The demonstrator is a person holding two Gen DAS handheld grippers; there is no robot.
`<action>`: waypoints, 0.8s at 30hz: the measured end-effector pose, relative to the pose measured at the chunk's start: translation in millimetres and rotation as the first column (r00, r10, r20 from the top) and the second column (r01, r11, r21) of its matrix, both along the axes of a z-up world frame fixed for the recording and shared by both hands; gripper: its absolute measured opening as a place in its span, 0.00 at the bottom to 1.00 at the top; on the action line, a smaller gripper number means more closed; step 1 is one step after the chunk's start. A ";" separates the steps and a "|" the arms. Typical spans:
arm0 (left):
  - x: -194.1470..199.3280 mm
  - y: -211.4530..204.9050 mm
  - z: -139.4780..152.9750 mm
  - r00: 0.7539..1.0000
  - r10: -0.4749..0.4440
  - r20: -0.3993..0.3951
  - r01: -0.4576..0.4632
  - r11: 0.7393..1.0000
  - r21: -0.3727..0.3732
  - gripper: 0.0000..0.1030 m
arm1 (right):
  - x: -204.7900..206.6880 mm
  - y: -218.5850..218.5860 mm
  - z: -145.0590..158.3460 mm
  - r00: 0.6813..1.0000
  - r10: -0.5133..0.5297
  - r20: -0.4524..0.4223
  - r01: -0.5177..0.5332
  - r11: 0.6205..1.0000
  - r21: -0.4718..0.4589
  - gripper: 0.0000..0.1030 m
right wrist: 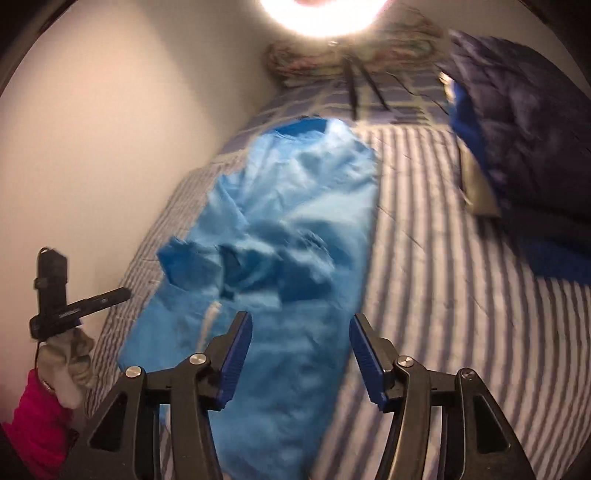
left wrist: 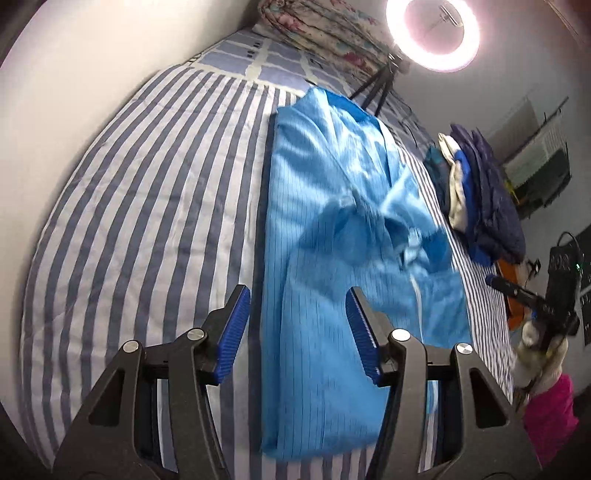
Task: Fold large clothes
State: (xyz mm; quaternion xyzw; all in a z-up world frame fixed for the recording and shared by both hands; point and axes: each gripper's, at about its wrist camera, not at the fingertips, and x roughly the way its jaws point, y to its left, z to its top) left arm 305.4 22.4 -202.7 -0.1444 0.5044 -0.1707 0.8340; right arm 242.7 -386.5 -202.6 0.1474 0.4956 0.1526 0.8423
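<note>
A light blue garment (left wrist: 332,206) lies lengthwise on the striped bed (left wrist: 147,192), folded into a long strip with a sleeve bunched across its middle. My left gripper (left wrist: 297,306) hovers over the near part of it, jaws apart, nothing pinched between the blue pads (left wrist: 232,332). In the right wrist view the same blue garment (right wrist: 288,229) stretches away from me, rumpled at the middle. My right gripper (right wrist: 301,332) is above its near end, jaws apart and empty. The other gripper with a gloved hand (right wrist: 66,354) and a pink sleeve shows at the left edge.
A pile of dark blue and cream clothes (left wrist: 480,192) sits on the bed's right side, also seen as a dark blue quilted pile (right wrist: 524,140). A ring light (left wrist: 432,33) on a tripod stands at the bed's far end, by a floral quilt (left wrist: 321,26). A wall (right wrist: 110,129) runs along the left.
</note>
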 end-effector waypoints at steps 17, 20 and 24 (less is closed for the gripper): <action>-35.9 22.7 -62.7 0.975 0.009 -0.222 -0.059 0.974 -0.219 0.67 | -76.9 -4.6 -76.9 0.989 0.012 -0.147 0.016 0.982 0.189 0.60; -35.5 12.7 -62.9 0.978 -0.016 -0.206 -0.024 0.982 -0.189 0.53 | -75.1 -1.7 -81.4 0.988 0.027 -0.149 0.007 0.975 0.221 0.42; -33.5 -0.3 -69.7 0.978 -0.038 -0.206 0.002 0.984 -0.175 0.25 | -72.6 6.6 -82.8 0.989 0.030 -0.147 0.004 0.975 0.224 0.24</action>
